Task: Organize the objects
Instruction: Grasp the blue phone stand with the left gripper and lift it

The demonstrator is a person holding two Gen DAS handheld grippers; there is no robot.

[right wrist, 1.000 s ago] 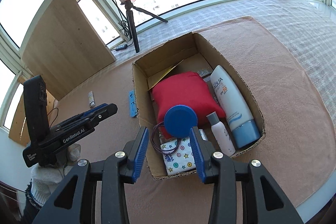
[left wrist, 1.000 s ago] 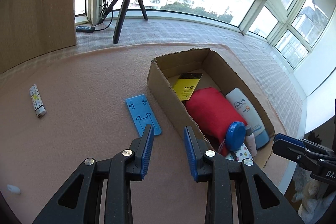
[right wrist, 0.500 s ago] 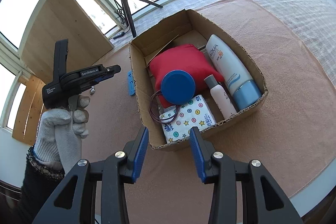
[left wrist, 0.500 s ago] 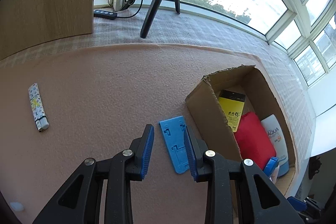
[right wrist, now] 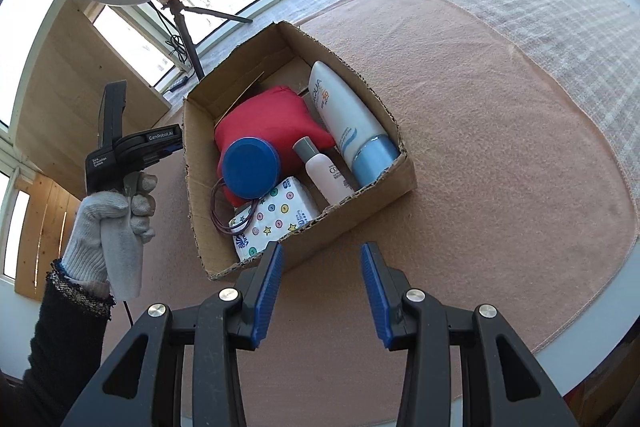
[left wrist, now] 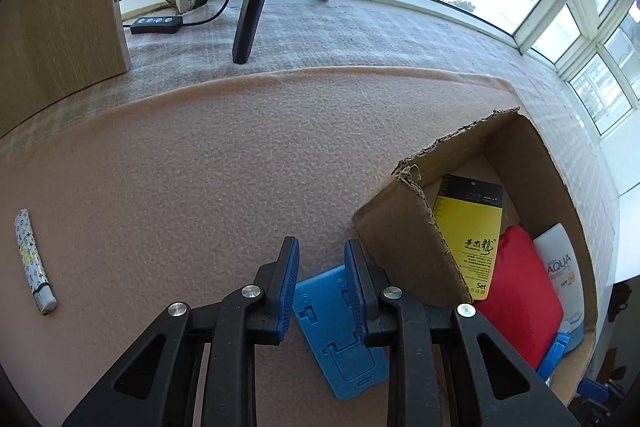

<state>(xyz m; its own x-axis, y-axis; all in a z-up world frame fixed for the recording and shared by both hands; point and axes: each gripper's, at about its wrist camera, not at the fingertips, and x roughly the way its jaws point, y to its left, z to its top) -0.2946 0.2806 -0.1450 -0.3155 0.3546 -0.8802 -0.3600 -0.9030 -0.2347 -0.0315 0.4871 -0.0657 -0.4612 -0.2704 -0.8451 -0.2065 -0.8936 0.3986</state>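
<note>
Left gripper (left wrist: pixel 321 267) fingers spread astride the blue phone stand (left wrist: pixel 340 333), flat on the pink mat beside the cardboard box (left wrist: pixel 404 227), seemingly lining up a pick; right gripper (right wrist: pixel 321 285) released, empty, parked clear before the box.

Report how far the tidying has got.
Done: the cardboard box already holds a red pouch and white sunscreen tube, among others. In hand: open left gripper straddles the flat blue plastic stand. Left: the patterned lighter on the mat.

phone stand (left wrist: pixel 340 331) left of box (left wrist: pixel 404 235)
</note>
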